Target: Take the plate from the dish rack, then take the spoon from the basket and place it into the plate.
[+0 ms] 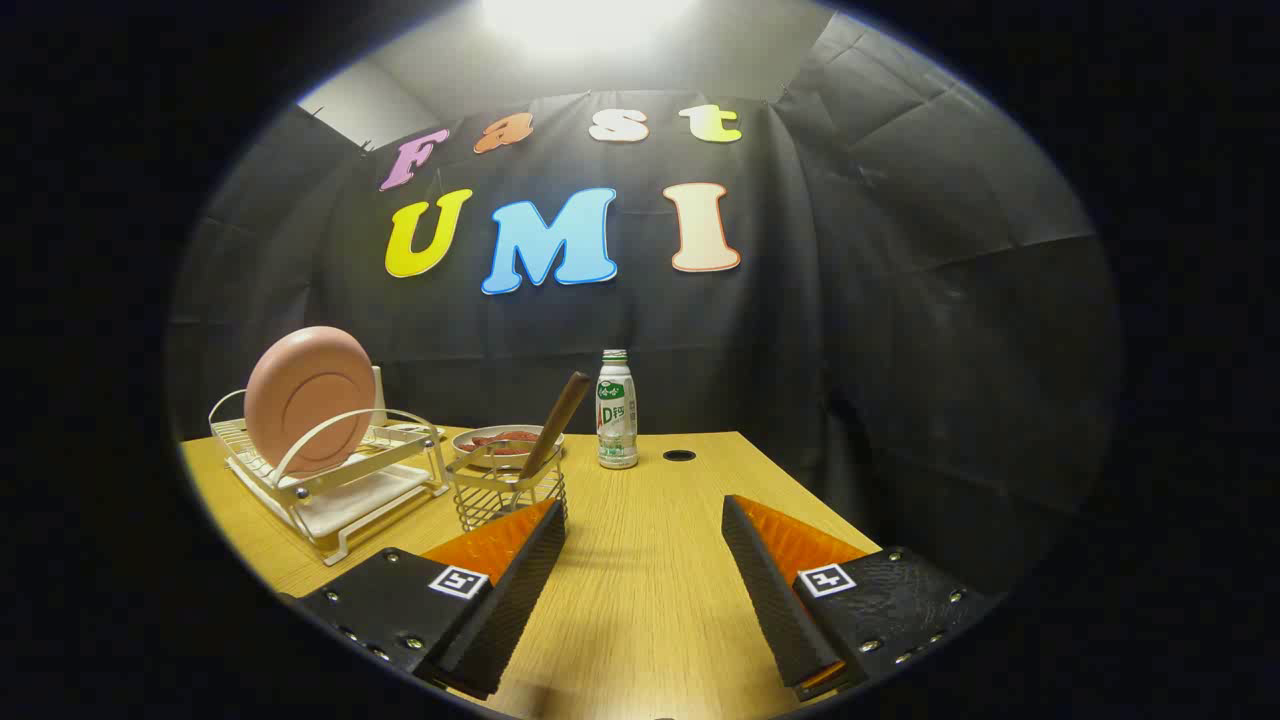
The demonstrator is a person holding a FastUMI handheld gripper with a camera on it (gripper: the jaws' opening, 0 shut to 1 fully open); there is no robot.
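Note:
A pink plate (309, 397) stands on edge in the white wire dish rack (330, 478), beyond and to the left of my fingers. Beside the rack, a small wire basket (503, 495) holds a spoon whose brown wooden handle (556, 423) leans up to the right; its bowl is hidden in the basket. My gripper (642, 512) is open above the wooden table (640, 580), with nothing between its fingers. The left fingertip (545, 520) sits just in front of the basket.
A white bottle with a green label (617, 410) stands beyond the fingers near the table's back edge. A shallow dish with red contents (498, 444) lies behind the basket. A dark round hole (679, 455) is in the tabletop right of the bottle.

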